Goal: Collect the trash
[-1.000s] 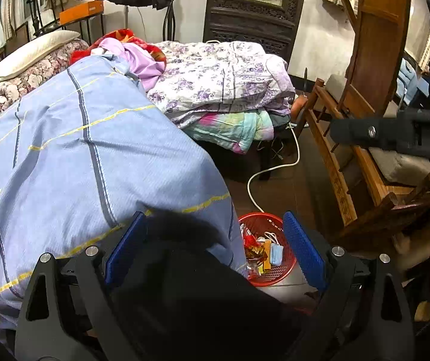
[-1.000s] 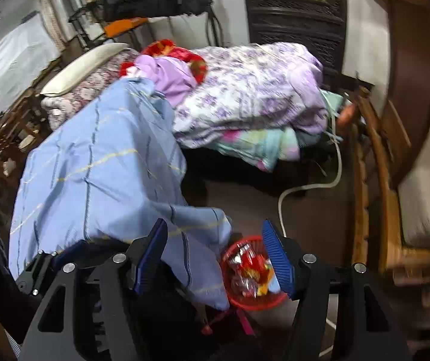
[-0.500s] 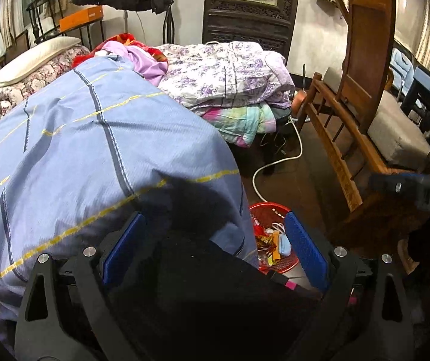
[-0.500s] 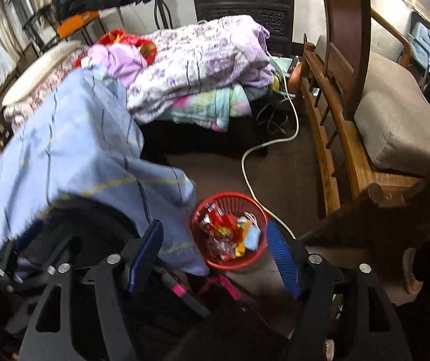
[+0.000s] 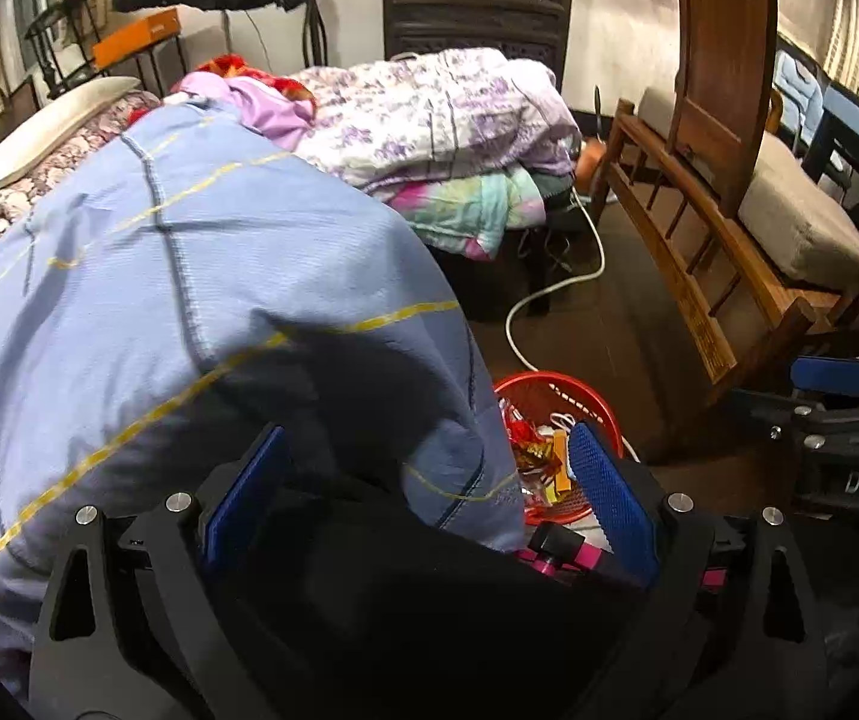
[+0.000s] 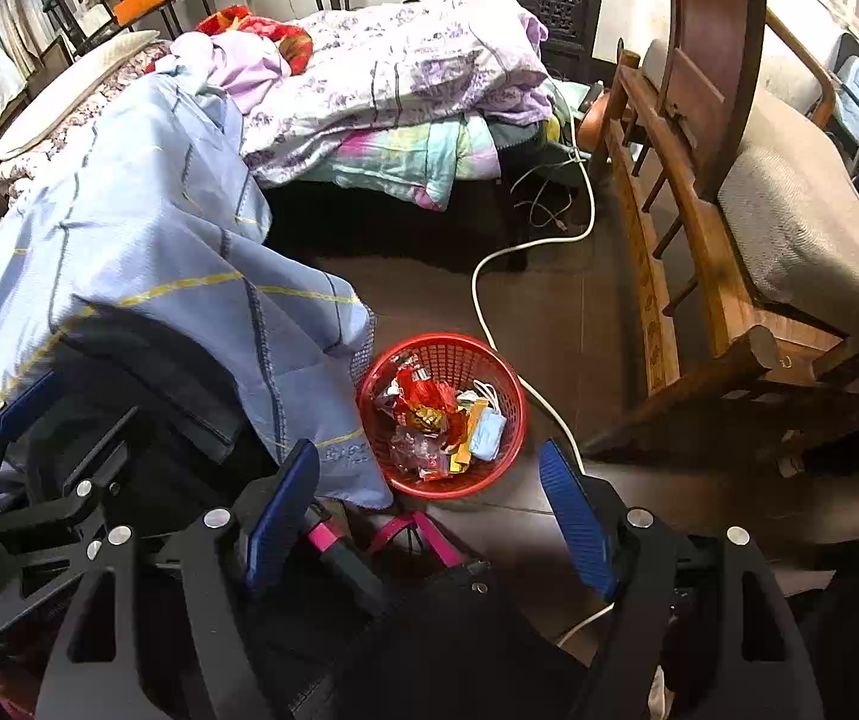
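The left gripper [image 5: 426,495] is being held wide open above the edge of a blue sheet [image 5: 189,276], with nothing between its blue pads [image 5: 609,504]. A black mass is lying low between the fingers; what it is cannot be told. The right gripper [image 6: 429,510] is likewise being held wide open and empty, pointing down toward the floor [image 6: 549,312].

A red basket [image 6: 504,372] is standing on the floor, just beside the hanging corner of the sheet, and is being framed just ahead of the right gripper's fingertips. Trash [image 6: 429,414] is lying inside it: red and clear wrappers, a yellow strip, and a pale blue mask [image 6: 486,435] near the right wall. In the left view the basket [image 5: 573,393] is being partly hidden by the sheet and by the right pad.

A white cable [image 6: 483,282] is running across the floor past the basket's right side. Pink and black tripod legs [image 6: 411,531] are showing on the floor between the right gripper's fingers, near the basket. Folded quilts [image 6: 393,72] are piled on the bed behind, and a wooden bench [image 6: 699,228] with a grey cushion [image 6: 801,216] is standing to the right, well apart from the basket. In the left view the right gripper [image 5: 837,420] is being seen at the right edge.
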Motion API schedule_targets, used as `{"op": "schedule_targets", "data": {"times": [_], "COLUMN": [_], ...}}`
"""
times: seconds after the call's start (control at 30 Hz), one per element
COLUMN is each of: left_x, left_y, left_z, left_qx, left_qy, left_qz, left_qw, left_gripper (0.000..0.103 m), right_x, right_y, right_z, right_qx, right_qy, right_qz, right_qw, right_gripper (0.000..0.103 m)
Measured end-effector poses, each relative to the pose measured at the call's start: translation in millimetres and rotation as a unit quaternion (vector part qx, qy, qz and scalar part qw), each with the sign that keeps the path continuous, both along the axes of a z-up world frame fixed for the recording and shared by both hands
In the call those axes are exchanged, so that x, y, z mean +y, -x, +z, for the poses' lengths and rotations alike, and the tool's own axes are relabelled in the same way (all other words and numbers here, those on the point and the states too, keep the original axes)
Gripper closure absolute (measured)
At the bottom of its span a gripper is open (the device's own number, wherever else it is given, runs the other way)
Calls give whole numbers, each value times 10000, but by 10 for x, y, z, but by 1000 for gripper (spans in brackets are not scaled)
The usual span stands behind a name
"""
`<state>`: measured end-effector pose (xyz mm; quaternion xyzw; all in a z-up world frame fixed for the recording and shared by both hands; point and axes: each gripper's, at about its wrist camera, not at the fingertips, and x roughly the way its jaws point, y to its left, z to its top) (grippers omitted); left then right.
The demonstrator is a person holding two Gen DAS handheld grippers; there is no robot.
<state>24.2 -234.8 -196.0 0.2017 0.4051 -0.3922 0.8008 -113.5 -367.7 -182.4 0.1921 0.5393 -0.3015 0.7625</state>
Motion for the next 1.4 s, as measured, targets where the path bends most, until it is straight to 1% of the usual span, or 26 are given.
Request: {"op": "schedule_targets", "data": {"times": [0.1,0.23,0.53,0.67,0.77,0.9,1.0,1.1,1.4], "left_x": [-125,-273,-442,-461,-490,-513,-502,-514,-524], "left_y": [-19,-22,-15,-20,-9,-10,7,9,0], "left_z": [-64,-147,-253,-262,-259,-259,-237,-264,-291], "left_qx": [58,117,165,148,173,275,210,206,167], "left_qy": [-136,-313,-522,-566,-579,-561,-472,-568,-646], "left_qz": [-109,-261,-388,-365,-439,-514,-544,-537,-456], "left_qw": [9998,9991,9977,9976,9972,9967,9972,9967,9967], "left_gripper": [13,13,13,13,13,13,13,13,13], "right_x": [-71,-203,-302,-323,-342,-346,-339,-345,-379], "right_y": [-27,-18,7,18,42,53,50,53,81], "right_z": [-89,-231,-409,-446,-454,-456,-456,-455,-466], "right_qx": [79,137,200,203,194,186,188,180,184], "right_qy": [-50,-263,-452,-545,-603,-620,-638,-626,-625], "right_qz": [-35,-189,-253,-250,-293,-316,-315,-328,-413], "right_qw": [10000,9994,9985,9980,9976,9974,9973,9973,9970], "right_gripper": [28,28,28,28,28,28,28,28,28]}}
